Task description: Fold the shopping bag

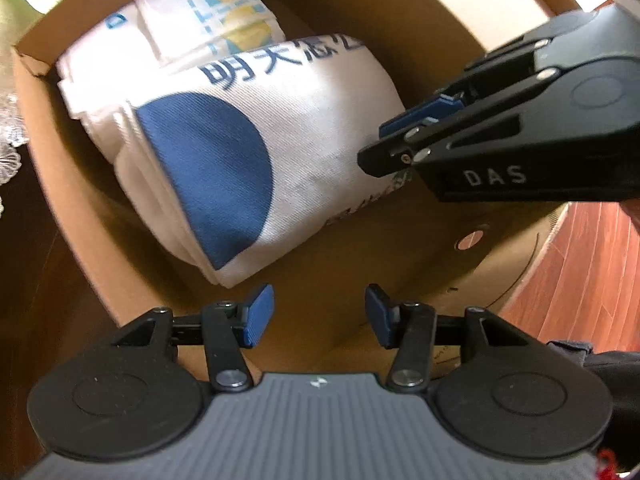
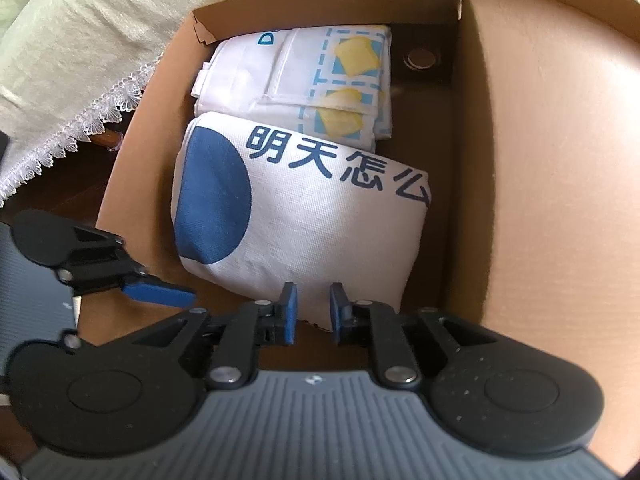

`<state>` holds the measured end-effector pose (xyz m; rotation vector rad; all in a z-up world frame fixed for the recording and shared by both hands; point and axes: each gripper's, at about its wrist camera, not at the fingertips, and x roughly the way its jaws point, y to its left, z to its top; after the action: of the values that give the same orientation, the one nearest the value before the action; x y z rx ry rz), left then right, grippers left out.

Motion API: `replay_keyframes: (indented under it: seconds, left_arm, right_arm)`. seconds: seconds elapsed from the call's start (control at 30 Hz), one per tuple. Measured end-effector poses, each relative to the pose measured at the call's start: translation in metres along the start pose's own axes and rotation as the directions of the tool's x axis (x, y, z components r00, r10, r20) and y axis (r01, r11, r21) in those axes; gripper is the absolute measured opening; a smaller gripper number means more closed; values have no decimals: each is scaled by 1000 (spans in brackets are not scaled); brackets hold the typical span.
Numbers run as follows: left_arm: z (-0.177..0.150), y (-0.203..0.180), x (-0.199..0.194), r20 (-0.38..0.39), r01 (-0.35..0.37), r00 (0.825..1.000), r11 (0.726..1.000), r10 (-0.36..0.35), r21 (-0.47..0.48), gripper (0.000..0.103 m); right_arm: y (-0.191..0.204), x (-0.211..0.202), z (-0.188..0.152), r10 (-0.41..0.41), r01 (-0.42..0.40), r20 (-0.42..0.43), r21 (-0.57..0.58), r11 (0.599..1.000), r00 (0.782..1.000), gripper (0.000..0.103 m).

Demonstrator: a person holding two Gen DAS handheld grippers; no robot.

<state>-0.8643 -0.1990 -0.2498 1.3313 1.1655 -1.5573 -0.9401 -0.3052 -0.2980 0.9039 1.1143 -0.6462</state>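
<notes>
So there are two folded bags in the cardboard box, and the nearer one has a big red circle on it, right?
Not quite: the circle on the nearer bag is blue, not red, as the right wrist view shows. The rest holds: two folded bags lie in the cardboard box, the other behind it.

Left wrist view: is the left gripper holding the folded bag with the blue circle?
No. The left gripper is open with nothing between its fingers, and the folded bag lies apart from it in the cardboard box.
</notes>
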Motion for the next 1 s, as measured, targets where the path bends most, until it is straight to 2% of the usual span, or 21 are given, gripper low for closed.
replay_keyframes:
  seconds: [0.17, 0.23, 0.27, 0.33, 0.43, 0.6, 0.87, 1.0]
  left_arm:
    - [0, -4, -36, 72, -86, 994, 996, 84, 29, 56]
    - [13, -3, -57, 129, -142, 982, 989, 135, 42, 56]
    - [18, -1, -65, 176, -176, 971, 983, 164, 53, 56]
    - [36, 16, -66, 226, -185, 960, 980, 165, 71, 56]
    - [49, 25, -51, 255, -184, 955, 976, 149, 117, 55]
    - [57, 34, -20, 233, -190, 961, 967, 149, 168, 55]
    - [49, 39, -2, 183, -157, 973, 984, 140, 82, 56]
    - [51, 43, 2, 179, -135, 976, 990, 127, 33, 61]
  right_arm:
    - [-2, 1, 2, -16, 16, 11, 0, 1000, 1000, 15]
    - [-2, 3, 4, -19, 19, 15, -1, 1000, 1000, 16]
    - [-2, 3, 5, -21, 21, 17, -2, 1000, 1000, 16]
    - [-2, 5, 6, -24, 24, 20, -4, 1000, 1000, 16]
    - [-2, 6, 7, -29, 29, 21, 4, 1000, 999, 16]
    - [-1, 10, 7, -53, 53, 25, -14, 998, 998, 14]
    - [4, 18, 10, -111, 111, 27, -24, 994, 994, 12]
    - [5, 18, 11, -127, 128, 30, -24, 991, 991, 11]
